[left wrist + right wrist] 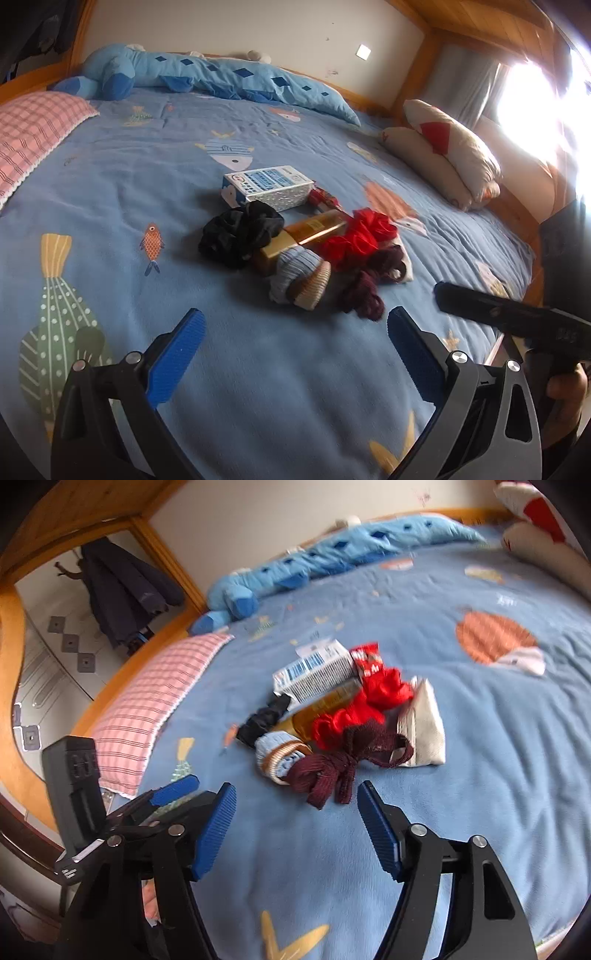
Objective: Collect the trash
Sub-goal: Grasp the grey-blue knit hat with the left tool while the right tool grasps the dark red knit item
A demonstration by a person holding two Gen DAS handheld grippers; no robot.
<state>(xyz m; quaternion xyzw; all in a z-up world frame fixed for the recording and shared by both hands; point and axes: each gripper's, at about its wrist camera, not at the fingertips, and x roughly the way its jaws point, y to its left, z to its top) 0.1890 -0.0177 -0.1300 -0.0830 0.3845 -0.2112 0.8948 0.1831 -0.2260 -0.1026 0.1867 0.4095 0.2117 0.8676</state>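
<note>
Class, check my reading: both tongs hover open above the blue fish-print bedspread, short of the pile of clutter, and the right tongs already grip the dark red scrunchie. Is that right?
One detail is wrong. The right tongs grip nothing: the right wrist view shows their blue pads apart, with the dark red scrunchie lying on the bedspread beyond them. The left tongs are likewise open and short of the pile.

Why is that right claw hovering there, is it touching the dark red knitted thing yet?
Apart. In the right wrist view, bare blue bedspread shows between the right gripper and the dark red knitted piece; its jaws stand open with nothing between them.
</note>
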